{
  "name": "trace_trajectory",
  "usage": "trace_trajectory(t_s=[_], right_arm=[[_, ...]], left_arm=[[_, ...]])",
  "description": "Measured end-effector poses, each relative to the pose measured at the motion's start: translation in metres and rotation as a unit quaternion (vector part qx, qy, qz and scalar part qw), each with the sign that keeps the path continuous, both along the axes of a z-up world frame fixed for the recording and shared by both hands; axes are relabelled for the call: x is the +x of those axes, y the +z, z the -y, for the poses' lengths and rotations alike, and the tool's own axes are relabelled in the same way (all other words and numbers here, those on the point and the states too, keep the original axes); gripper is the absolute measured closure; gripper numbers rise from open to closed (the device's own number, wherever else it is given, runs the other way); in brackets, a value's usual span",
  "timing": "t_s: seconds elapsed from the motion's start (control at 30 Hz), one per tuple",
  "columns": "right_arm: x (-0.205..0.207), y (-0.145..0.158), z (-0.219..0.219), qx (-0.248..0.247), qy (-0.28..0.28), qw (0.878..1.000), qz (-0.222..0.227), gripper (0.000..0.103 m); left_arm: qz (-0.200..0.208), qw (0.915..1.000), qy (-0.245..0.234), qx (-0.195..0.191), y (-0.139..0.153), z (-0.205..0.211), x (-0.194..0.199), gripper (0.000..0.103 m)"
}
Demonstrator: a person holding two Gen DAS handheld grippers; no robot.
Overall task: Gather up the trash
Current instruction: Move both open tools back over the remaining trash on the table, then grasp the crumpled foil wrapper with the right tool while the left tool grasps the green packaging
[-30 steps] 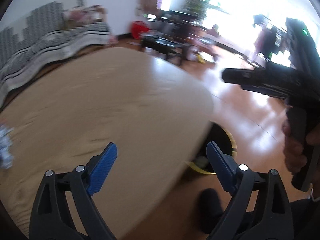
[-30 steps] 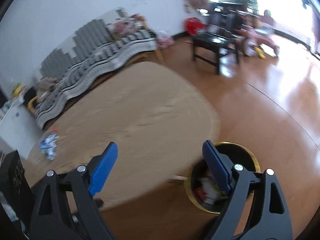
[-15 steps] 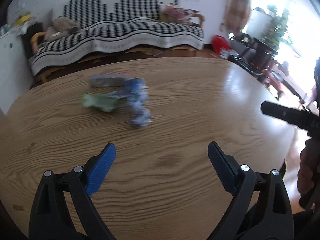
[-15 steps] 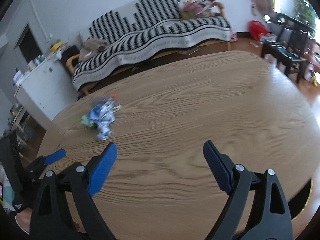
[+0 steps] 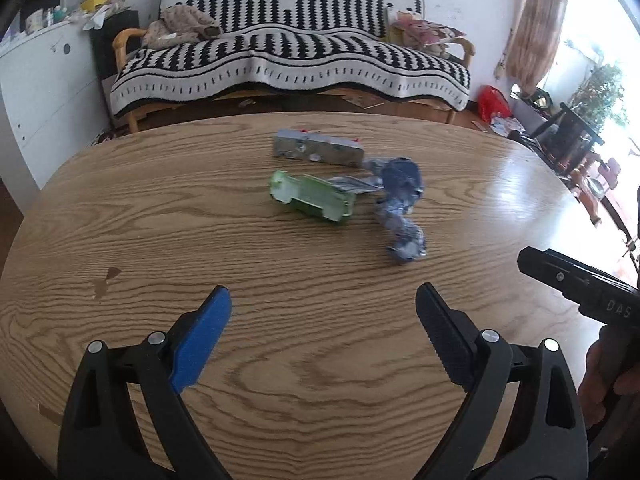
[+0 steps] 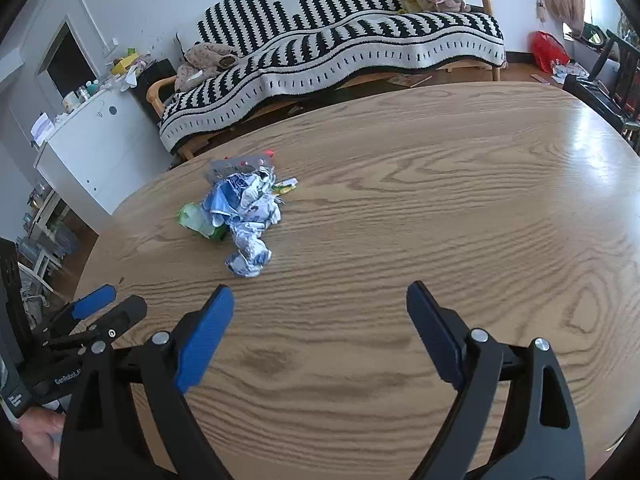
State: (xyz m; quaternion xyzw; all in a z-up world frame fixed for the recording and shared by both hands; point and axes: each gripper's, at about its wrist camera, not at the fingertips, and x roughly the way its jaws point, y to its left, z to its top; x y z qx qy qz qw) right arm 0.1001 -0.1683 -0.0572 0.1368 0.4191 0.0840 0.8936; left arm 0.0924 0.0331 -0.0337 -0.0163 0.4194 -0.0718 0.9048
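Looking through the left wrist, I see my left claw (image 5: pixel 323 312) spread wide and empty over the tabletop (image 5: pixel 160 240), the trash pile (image 5: pixel 348 188) ahead of it. Through the right wrist, my right claw (image 6: pixel 320 312) gapes empty too, the crumpled blue wrapper (image 6: pixel 248 220) ahead-left.

Left gripper: black two-finger gripper with blue ribbed pads (image 5: pixel 322 312), jaws spread wide, nothing between them, tilted downward.
Right gripper: matching black gripper with blue pads (image 6: pixel 320 308), jaws equally wide apart and empty, also angled down.
Left hand: only a bit of the hand (image 6: pixel 40 430) shows, wrapped around its handle.
Right hand: fingers (image 5: pixel 604 384) curled round the black grip, beside the left gripper.
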Motion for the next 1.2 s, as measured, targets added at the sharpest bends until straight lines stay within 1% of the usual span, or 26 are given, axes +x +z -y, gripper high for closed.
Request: trace_trajectory(t_s=[0.17,0.37,0.53,0.6,0.73,0.77,0.8,0.87,0.9,0.93,0.97,1.03,1.13,1.17,1.2], right_arm=[[0.011,-0.002,-0.011,0.002,0.008,1.0,0.001,0.018],[0.027,-0.005,-0.038,-0.021,0.026,0.999,0.007,0.018],[0.046,-0.016,-0.054,-0.021,0.037,0.999,-0.003,0.018],[0.055,-0.024,-0.062,-0.029,0.04,0.999,-0.014,0.018],[0.07,-0.037,-0.074,-0.044,0.048,0.998,-0.02,0.019],[0.072,-0.039,-0.076,-0.048,0.05,0.997,-0.02,0.023],[0.074,-0.041,-0.078,-0.053,0.052,0.997,-0.022,0.03],[0.079,-0.045,-0.081,-0.064,0.055,0.996,-0.022,0.039],[0.08,-0.046,-0.082,-0.073,0.056,0.996,-0.017,0.047],[0.081,-0.046,-0.084,-0.081,0.057,0.995,-0.014,0.052],[0.082,-0.047,-0.086,-0.086,0.062,0.994,-0.014,0.073],[0.082,-0.047,-0.086,-0.083,0.071,0.994,-0.014,0.079],[0.076,-0.047,-0.087,-0.087,0.078,0.993,-0.013,0.08],[0.074,-0.047,-0.085,-0.086,0.079,0.993,-0.015,0.08],[0.072,-0.047,-0.084,-0.085,0.079,0.993,-0.015,0.08]], left_arm=[[-0.008,0.9997,0.021,-0.008,-0.006,-0.013,0.014,0.012],[-0.021,0.998,0.058,-0.017,-0.015,-0.031,0.03,0.012],[-0.03,0.9953,0.088,-0.024,-0.024,-0.042,0.048,0.012],[-0.037,0.9936,0.102,-0.034,-0.028,-0.046,0.058,0.012],[-0.053,0.9895,0.118,-0.066,-0.032,-0.05,0.075,0.012],[-0.057,0.9881,0.121,-0.076,-0.034,-0.049,0.081,0.012],[-0.059,0.9875,0.123,-0.079,-0.035,-0.048,0.084,0.012],[-0.063,0.987,0.124,-0.081,-0.039,-0.043,0.092,0.012],[-0.062,0.9867,0.126,-0.081,-0.041,-0.041,0.095,0.012],[-0.062,0.9863,0.129,-0.082,-0.042,-0.039,0.098,0.012],[-0.063,0.9856,0.132,-0.084,-0.043,-0.038,0.101,0.012],[-0.068,0.9834,0.141,-0.091,-0.047,-0.036,0.109,0.012],[-0.064,0.9828,0.148,-0.091,-0.048,-0.033,0.115,0.012],[-0.062,0.9842,0.141,-0.087,-0.048,-0.03,0.117,0.014],[-0.06,0.9852,0.136,-0.085,-0.048,-0.028,0.117,0.024]])
